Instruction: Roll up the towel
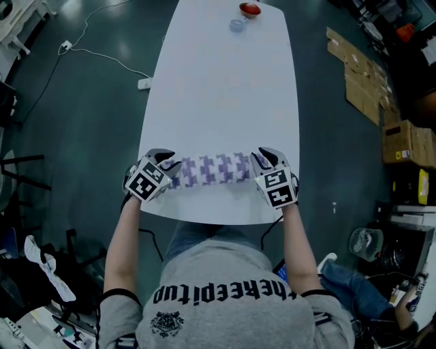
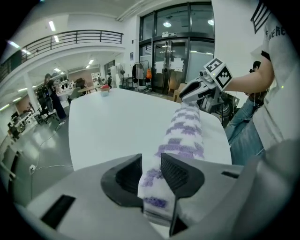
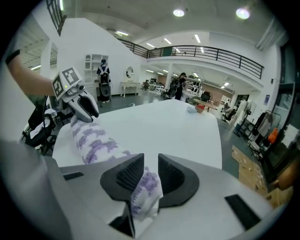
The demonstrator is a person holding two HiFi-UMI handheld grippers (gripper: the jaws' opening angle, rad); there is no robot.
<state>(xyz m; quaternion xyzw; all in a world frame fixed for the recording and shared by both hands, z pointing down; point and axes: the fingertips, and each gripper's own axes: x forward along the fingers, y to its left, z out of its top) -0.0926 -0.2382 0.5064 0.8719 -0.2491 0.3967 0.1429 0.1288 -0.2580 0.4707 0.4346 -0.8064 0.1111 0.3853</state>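
A white towel with purple patterns [image 1: 210, 169] lies rolled into a long roll across the near end of the white table [image 1: 225, 88]. My left gripper [image 1: 165, 165] is shut on the roll's left end, and the towel [image 2: 180, 136] runs away between its jaws. My right gripper [image 1: 259, 163] is shut on the right end, where the towel [image 3: 96, 140] bunches between the pads. In the left gripper view the right gripper [image 2: 197, 91] shows at the far end of the roll. In the right gripper view the left gripper [image 3: 79, 104] shows at the far end of the roll.
A red bowl [image 1: 250, 9] and a small clear cup [image 1: 236, 25] stand at the table's far end. Cardboard boxes [image 1: 402, 140] lie on the floor to the right. A cable and power strip [image 1: 143, 84] lie on the floor to the left.
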